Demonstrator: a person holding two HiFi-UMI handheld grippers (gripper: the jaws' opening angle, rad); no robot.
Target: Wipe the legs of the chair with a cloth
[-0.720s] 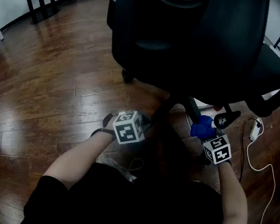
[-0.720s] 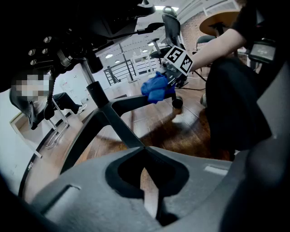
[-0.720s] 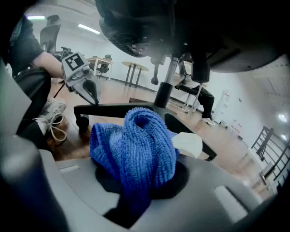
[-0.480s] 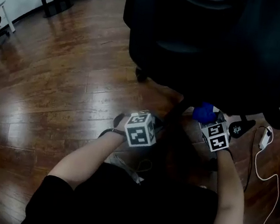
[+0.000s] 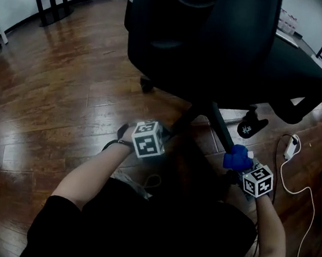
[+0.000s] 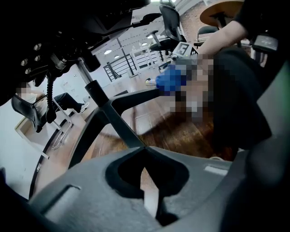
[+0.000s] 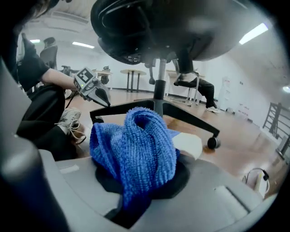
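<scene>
The black office chair stands over me, its legs spreading from the hub. My right gripper is shut on a bunched blue cloth, which lies against the lower part of the leg that runs toward me on the right. In the right gripper view the cloth fills the jaws, with the column behind it. My left gripper is shut at the foot of the neighbouring leg. Its tip meets that leg, with nothing seen between the jaws.
A white power strip and its cable lie on the wood floor at the right. A black object with white print sits by the chair base. Desk legs stand far left. My knees and a shoe are close below.
The right gripper with the blue cloth first went up the leg toward the hub, then slid back down it toward me. The left gripper stayed by the other leg.
</scene>
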